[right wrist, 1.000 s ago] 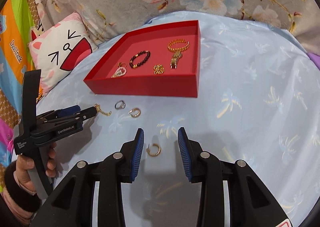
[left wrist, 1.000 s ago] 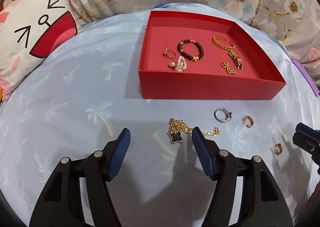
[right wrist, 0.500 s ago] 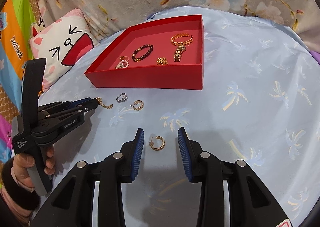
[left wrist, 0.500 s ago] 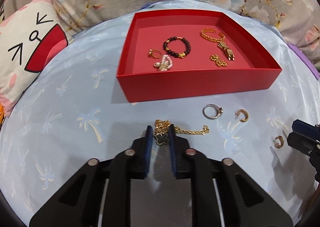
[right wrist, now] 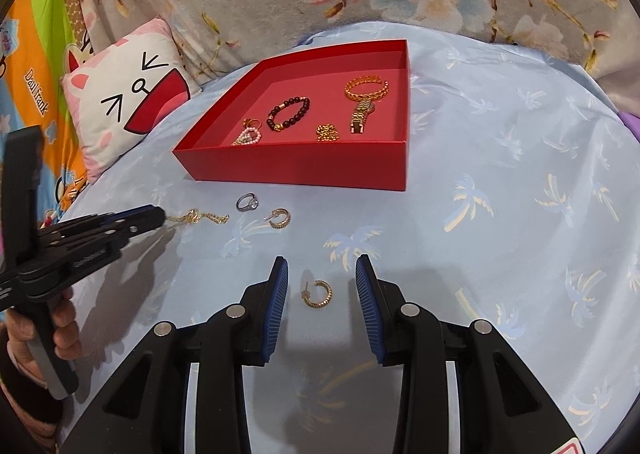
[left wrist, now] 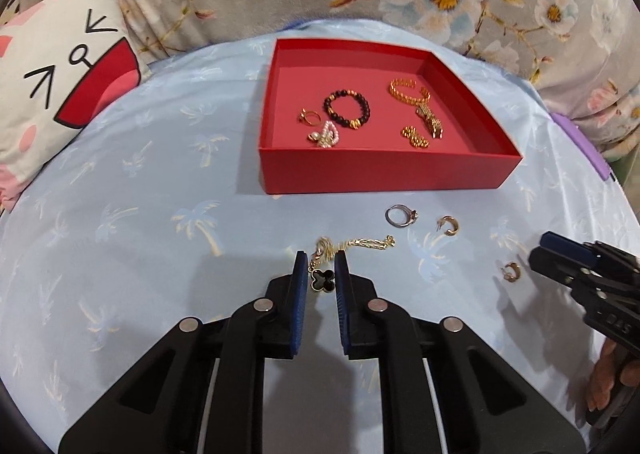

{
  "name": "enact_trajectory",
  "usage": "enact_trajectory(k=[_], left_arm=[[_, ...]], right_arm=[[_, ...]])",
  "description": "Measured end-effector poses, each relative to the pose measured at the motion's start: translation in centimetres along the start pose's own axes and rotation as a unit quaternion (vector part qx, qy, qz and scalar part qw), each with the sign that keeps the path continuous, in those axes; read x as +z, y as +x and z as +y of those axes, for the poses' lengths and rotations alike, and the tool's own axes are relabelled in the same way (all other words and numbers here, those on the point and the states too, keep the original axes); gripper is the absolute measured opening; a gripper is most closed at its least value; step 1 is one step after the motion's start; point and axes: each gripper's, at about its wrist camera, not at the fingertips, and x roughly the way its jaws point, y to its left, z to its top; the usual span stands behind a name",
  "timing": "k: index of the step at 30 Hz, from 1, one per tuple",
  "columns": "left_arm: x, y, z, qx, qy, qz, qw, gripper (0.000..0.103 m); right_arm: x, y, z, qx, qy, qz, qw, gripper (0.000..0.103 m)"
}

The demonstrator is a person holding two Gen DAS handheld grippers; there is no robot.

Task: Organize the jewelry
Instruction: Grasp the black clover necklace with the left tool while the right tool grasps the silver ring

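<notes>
Closing on the black clover pendant [left wrist: 322, 281], the left hand-held gripper [left wrist: 321, 268] has its fingers nearly together about it, whether pinched I cannot tell; its gold chain [left wrist: 360, 243] trails on the blue sheet [left wrist: 160, 174] before the red box [left wrist: 384, 174]; the step is picking up, and next comes a gentle lift over the box wall. Further right, the right hand-held gripper [right wrist: 322, 274] stands wide open, empty, astride a gold hoop earring [right wrist: 317, 294] awaiting its squeeze.
</notes>
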Motion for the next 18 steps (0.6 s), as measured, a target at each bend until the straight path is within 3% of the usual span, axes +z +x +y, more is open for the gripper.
enact_trajectory(k=[9, 18], left_arm=[[-0.7, -3.0, 2.7, 0.011, -0.038, -0.030, 0.9988, 0.013], [-1.5, -1.3, 3.3, 0.013, -0.039, -0.007, 0.9991, 0.013]], right_arm=[[2.3, 2.0, 3.8, 0.024, -0.050, 0.004, 0.998, 0.035], [4.2, 6.9, 6.8, 0.031, -0.115, 0.026, 0.993, 0.033]])
